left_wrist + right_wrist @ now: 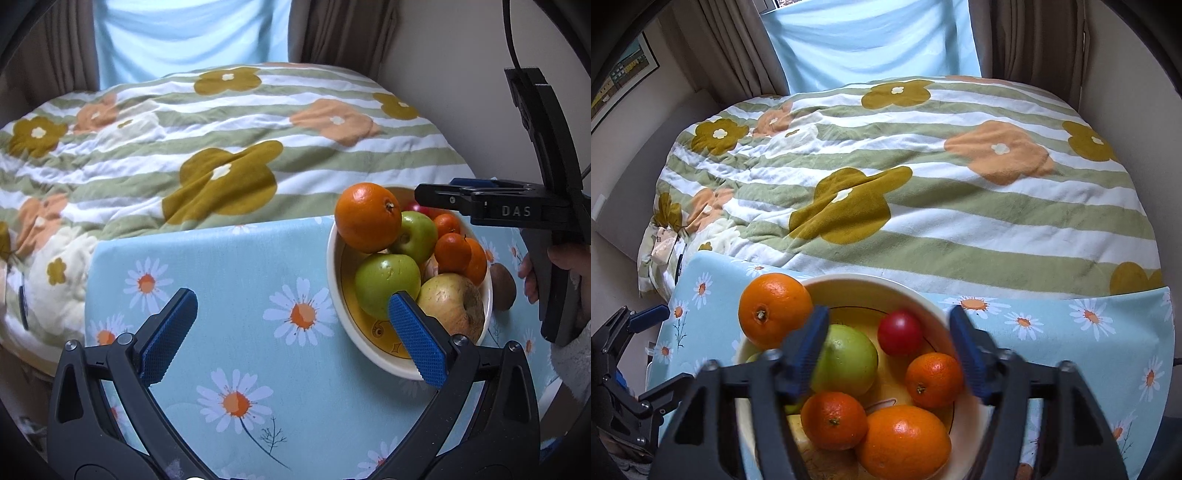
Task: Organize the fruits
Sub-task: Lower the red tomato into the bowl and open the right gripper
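Over bare daisy cloth (229, 266) at left, the left gripper (291, 332) gapes wide, empty; rightward the bowl (334, 280) still brims with fruit, the right gripper (888, 350) spread above, gripping nothing; sorting looks barely begun.

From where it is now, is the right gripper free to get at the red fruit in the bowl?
Probably yes. The right gripper hangs open over the bowl, and the red fruit lies uncovered between its fingers' lines. The small orange beside it may crowd one finger.
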`<state>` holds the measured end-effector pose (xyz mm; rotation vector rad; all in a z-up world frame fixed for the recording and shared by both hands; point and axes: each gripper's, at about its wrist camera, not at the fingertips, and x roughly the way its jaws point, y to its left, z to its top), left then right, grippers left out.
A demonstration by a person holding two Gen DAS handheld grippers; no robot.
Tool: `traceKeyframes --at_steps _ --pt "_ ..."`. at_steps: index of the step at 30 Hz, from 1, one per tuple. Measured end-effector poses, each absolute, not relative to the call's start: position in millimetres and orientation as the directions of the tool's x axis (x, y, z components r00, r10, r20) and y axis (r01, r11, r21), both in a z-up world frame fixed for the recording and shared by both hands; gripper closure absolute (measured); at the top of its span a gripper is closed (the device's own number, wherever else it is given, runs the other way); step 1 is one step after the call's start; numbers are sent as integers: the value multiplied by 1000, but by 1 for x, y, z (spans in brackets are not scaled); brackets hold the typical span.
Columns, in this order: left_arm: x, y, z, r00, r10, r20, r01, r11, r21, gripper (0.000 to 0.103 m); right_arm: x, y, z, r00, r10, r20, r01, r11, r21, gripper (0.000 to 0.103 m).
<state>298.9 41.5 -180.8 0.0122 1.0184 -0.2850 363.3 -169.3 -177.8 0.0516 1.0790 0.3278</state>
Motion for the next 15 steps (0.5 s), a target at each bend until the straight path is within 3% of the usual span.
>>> traceKeyframes --at_steps 1,2,15 --pt "298 41 -181 490 -229 -841 241 963 -122 0 361 -170 -176 435 293 -851 -242 949 203 8" --pt "297 41 -181 489 -229 -841 240 963 -123 0 360 -170 -175 440 293 -849 -242 949 202 5" --pt "286 43 -153 532 -217 -819 223 968 -111 0 337 -174 -148 473 296 -830 -253 948 194 5"
